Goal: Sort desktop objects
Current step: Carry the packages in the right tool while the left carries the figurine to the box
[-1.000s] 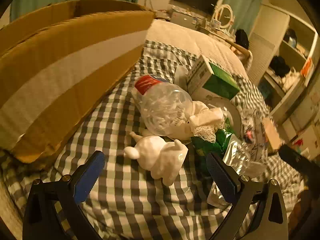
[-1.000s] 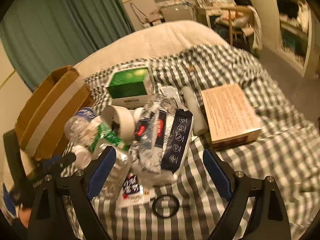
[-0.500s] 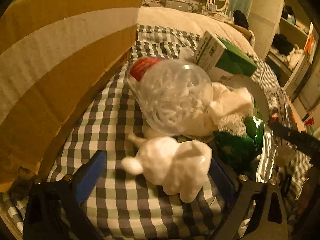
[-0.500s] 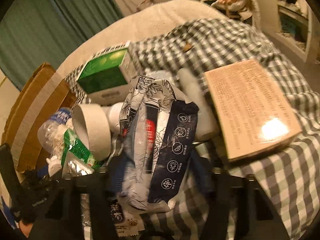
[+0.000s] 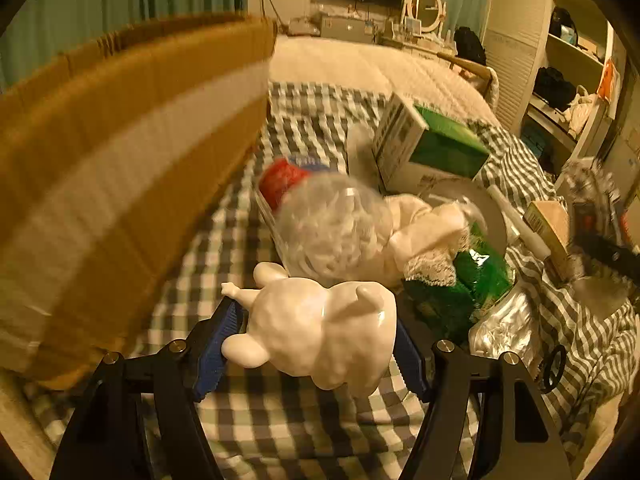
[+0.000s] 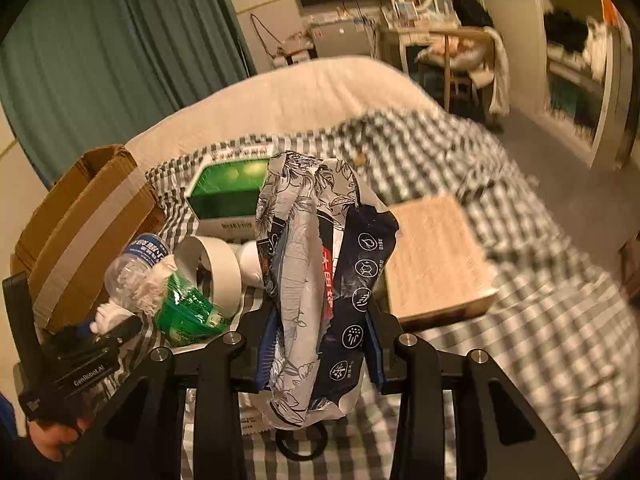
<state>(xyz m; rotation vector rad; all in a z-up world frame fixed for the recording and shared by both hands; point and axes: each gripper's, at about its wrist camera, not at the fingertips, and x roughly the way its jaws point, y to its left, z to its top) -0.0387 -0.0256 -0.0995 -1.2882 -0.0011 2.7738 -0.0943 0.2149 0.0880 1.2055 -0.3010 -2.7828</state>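
My left claw grips the white figurine; my right claw pinches the crumpled snack bag. Both hang clear of the bed, likely bound for the cardboard box.

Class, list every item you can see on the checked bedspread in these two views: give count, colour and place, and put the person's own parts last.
White glossy animal figurine: 1, white, between the left jaws.
Crinkled navy and white printed plastic pack: 1, between the right jaws.
Brown cardboard box with pale tape: 1, left edge of the bed.
Clear plastic bottle with a red label: 1, lying behind the figurine.
Green and white carton: 1, behind the bottle.
White lace-edged cloth: 1, beside the bottle.
Shiny green wrapper: 1, right of the figurine.
Flat tan box: 1, right of the pack.
Black ring: 1, below the pack.
Left gripper: black, blue pads.
Right gripper: same.
Hand: 1, lower left of the right wrist view.
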